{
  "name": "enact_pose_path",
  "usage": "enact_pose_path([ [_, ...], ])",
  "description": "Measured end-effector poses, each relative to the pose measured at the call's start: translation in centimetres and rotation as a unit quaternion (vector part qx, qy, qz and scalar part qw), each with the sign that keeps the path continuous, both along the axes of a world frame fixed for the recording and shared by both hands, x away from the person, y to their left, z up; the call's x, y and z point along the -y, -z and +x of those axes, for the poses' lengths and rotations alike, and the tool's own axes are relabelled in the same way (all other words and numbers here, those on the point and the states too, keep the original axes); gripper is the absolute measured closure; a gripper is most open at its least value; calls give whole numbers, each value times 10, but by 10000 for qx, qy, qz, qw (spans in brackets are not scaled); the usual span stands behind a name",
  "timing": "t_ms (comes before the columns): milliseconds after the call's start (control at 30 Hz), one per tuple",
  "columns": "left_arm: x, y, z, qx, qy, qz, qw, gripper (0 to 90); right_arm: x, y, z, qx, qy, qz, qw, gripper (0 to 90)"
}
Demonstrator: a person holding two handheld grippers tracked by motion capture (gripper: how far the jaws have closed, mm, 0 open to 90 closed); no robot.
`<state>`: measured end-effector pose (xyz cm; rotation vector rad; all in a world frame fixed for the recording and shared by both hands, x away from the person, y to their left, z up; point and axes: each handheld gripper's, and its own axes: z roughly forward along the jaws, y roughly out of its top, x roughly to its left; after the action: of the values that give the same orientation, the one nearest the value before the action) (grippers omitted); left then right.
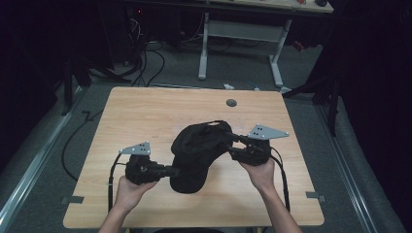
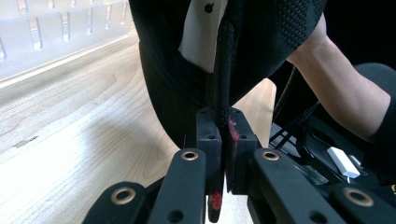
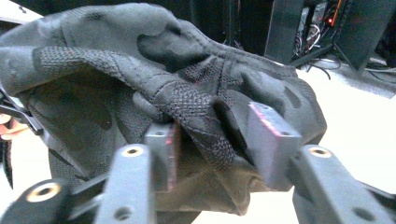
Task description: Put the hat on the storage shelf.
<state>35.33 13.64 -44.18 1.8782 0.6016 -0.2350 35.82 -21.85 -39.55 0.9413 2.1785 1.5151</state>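
The left tongs (image 2: 223,140) are pressed together on a thin edge of the black fabric cap (image 1: 197,148), with the cloth pinched flat between the two black jaws, whose inner faces carry red smears. In the left gripper view a narrow stitched band of the cap rises straight up from that pinch, and beside it a pale inner lining with a small dark hole shows against the black mesh cloth. In the high view these left tongs (image 1: 171,171) meet the cap at its near left side, the person's left hand (image 1: 127,190) wrapped round the gripper body behind them.

The right tongs (image 3: 215,140) stand part open, the jaws set on either side of a raised fold of dark netted fabric; the fold lies in the gap, and whether the pads actually press it cannot be told. In the high view the right tongs (image 1: 234,145) reach the cap's far right side, held by the right hand (image 1: 260,174).

The cap lies bunched near the middle of the light wooden bench (image 1: 145,111), a little toward its near edge and between the two grippers. A small round grey grommet (image 1: 231,103) sits in the benchtop near the far edge, well apart from the cap. Beyond the far edge, a white-legged desk frame (image 1: 240,41) stands on the grey floor.
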Motion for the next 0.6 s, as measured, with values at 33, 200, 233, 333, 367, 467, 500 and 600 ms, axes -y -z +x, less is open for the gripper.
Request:
enact_pose_path([
  [33, 0, 0, 0, 19, -21, 12, 10000, 866, 0, 1, 0, -6, 28, -21, 10000, 481],
  [200, -4, -1, -1, 69, -131, -25, 9999, 867, 8, 2, -1, -42, 192, 40, 9998, 381],
  [233, -6, -2, -1, 66, -174, -73, 9998, 866, 10, 2, -1, -68, 209, 54, 9997, 375],
  [333, -11, -4, 0, 88, -273, -161, 9995, 866, 18, 7, -3, -115, 324, 25, 9994, 376],
  [367, -12, -5, 0, 99, -313, -175, 9993, 866, 18, 7, -3, -115, 324, 25, 9994, 376],
  [467, -14, -6, 0, 158, -460, -122, 9987, 866, 22, 18, -4, -267, 470, -61, 9985, 382],
  [500, -15, -7, 1, 168, -499, -123, 9985, 866, 24, 22, -4, -303, 527, -95, 9981, 385],
  [600, -18, -10, 1, 244, -614, -147, 9977, 865, 29, 33, -5, -449, 716, -209, 9962, 390],
])
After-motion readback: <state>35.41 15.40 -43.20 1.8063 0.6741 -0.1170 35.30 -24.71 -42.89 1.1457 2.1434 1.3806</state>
